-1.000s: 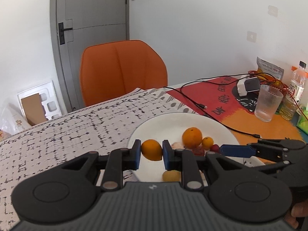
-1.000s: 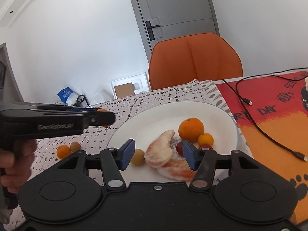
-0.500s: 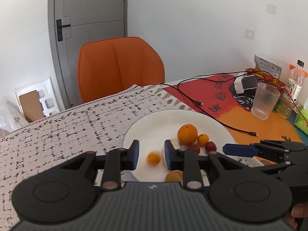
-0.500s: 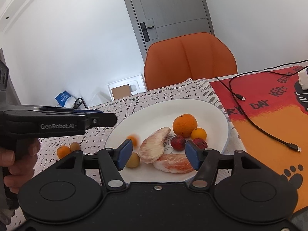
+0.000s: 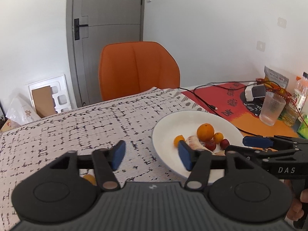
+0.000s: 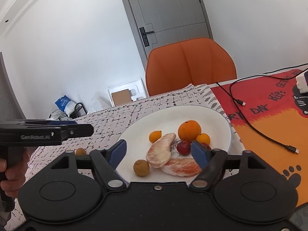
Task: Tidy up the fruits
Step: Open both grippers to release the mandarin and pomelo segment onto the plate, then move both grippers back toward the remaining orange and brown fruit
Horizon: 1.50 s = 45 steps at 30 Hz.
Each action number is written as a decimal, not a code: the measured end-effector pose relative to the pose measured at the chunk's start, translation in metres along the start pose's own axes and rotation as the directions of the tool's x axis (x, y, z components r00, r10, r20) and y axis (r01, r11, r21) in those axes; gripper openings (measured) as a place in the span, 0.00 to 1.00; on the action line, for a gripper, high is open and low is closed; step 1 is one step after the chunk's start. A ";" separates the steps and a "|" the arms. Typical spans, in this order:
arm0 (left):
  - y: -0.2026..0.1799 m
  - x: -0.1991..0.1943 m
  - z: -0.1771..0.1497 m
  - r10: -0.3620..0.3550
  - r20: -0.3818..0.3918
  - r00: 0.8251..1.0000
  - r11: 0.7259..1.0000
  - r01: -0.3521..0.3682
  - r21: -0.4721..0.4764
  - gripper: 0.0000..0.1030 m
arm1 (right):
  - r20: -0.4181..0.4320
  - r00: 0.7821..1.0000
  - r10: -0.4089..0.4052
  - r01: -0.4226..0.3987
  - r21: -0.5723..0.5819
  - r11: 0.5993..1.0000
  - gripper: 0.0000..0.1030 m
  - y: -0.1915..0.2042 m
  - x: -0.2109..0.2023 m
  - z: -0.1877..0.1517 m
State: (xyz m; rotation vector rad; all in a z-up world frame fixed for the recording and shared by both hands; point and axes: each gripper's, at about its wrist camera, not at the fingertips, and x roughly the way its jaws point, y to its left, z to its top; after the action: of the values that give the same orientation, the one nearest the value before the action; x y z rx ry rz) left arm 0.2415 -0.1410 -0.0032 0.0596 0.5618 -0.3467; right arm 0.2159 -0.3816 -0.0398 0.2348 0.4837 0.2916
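A white plate (image 6: 217, 115) holds a big orange (image 6: 189, 130), two small oranges (image 6: 155, 136), two pomelo segments (image 6: 160, 155), red fruits (image 6: 183, 147) and a brown longan (image 6: 141, 167). The plate also shows in the left wrist view (image 5: 173, 123). My left gripper (image 5: 152, 155) is open and empty, left of the plate over the cloth. A small orange fruit (image 5: 89, 179) lies on the cloth under it. My right gripper (image 6: 158, 152) is open and empty, above the plate's near side. Another small fruit (image 6: 80, 151) lies on the cloth left of the plate.
An orange chair (image 5: 138, 67) stands behind the table. A black cable (image 6: 256, 121) runs over the red and orange mat (image 6: 269, 119). A glass (image 5: 271, 107), a bottle (image 5: 297, 100) and a charger (image 5: 255, 92) stand at the right.
My left gripper opened and dropped the small orange onto the plate. It then swung left away from the plate. My right gripper stayed open near the plate.
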 end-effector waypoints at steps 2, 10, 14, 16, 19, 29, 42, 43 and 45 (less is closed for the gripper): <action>0.003 -0.006 -0.003 0.015 0.006 1.000 1.000 -0.015 -0.004 0.73 | -0.001 1.000 -0.001 0.001 -0.002 1.000 0.76 0.003 -0.002 0.000; 0.018 -0.031 -0.012 0.041 0.038 0.998 0.999 -0.040 -0.028 0.84 | 0.008 1.000 -0.002 0.002 -0.010 1.000 0.92 0.019 -0.010 -0.001; 0.024 -0.044 -0.017 0.067 0.060 0.996 0.997 -0.065 -0.037 0.91 | 0.007 1.000 -0.001 0.001 -0.017 1.000 0.97 0.028 -0.013 -0.002; 0.029 -0.050 -0.021 0.078 0.064 0.995 0.996 -0.075 -0.048 0.92 | 0.004 1.000 -0.003 0.003 -0.018 1.000 1.00 0.032 -0.015 -0.003; 0.036 -0.057 -0.025 0.090 0.068 0.994 0.994 -0.086 -0.062 0.93 | -0.005 1.000 0.003 -0.003 -0.017 1.000 1.00 0.038 -0.016 -0.004; 0.051 -0.081 -0.035 0.136 0.087 0.987 0.986 -0.127 -0.110 0.95 | -0.013 1.000 0.014 -0.014 -0.014 1.000 1.00 0.055 -0.022 -0.007; 0.073 -0.103 -0.048 0.160 0.074 0.984 0.976 -0.147 -0.163 0.95 | -0.030 0.999 0.037 -0.038 -0.043 0.998 1.00 0.081 -0.020 -0.012; 0.074 -0.104 -0.049 0.161 0.072 0.984 0.975 -0.148 -0.164 0.95 | -0.033 0.999 0.039 -0.041 -0.044 0.998 1.00 0.083 -0.019 -0.012; 0.078 -0.106 -0.051 0.164 0.067 0.984 0.974 -0.151 -0.169 0.95 | -0.039 0.998 0.045 -0.047 -0.046 0.998 1.00 0.086 -0.018 -0.013</action>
State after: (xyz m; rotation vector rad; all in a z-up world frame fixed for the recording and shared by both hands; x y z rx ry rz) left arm 0.1581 -0.0280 0.0068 -0.0672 0.4999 -0.1467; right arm 0.1761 -0.3054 -0.0186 0.1949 0.5085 0.3527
